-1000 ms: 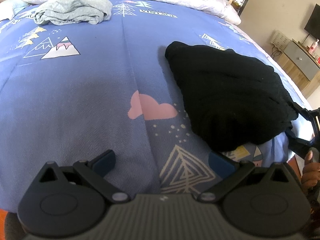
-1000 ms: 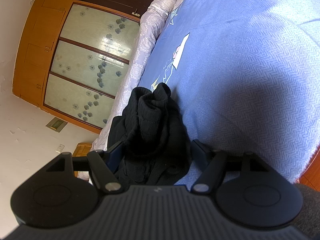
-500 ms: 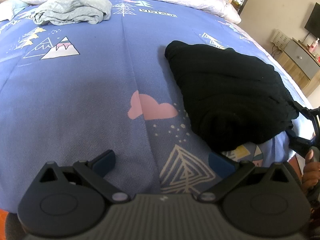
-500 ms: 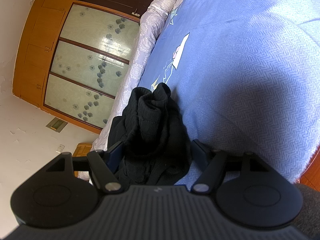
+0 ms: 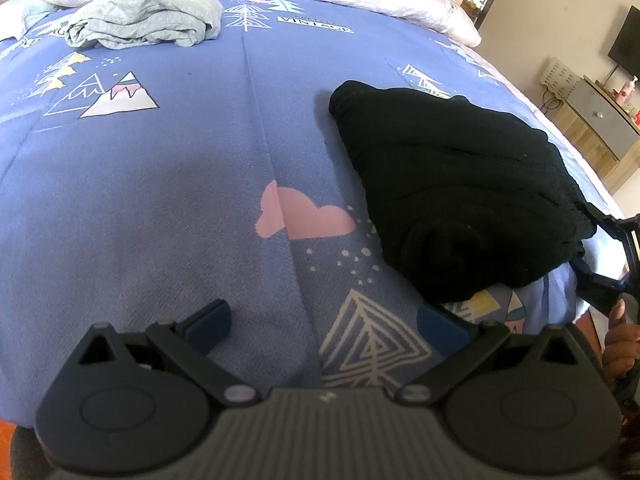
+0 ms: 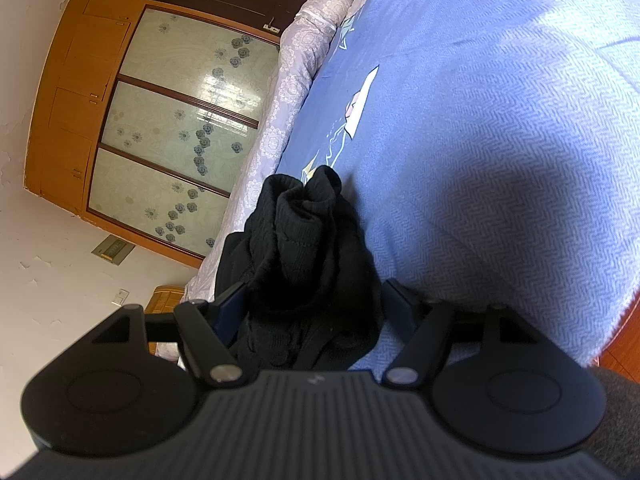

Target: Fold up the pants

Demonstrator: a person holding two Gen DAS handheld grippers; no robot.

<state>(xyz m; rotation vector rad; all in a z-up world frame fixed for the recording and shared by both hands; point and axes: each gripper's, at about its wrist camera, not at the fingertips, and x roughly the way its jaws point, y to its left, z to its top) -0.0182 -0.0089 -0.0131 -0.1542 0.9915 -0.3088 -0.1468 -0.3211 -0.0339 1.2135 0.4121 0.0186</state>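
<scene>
Left tongs [image 5: 324, 322] gape empty; right tongs [image 6: 312, 308] straddle one black pants [image 5: 460, 196].

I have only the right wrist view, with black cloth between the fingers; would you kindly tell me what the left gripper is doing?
Observer: The left gripper is open and holds nothing; between its fingers there is only the blue bedspread.
Operator: Thank you. Is anything else lying on the bed besides the pants?
Observer: Yes, a pale grey garment lies crumpled at the far side of the bed, well apart from the black pants.
</scene>
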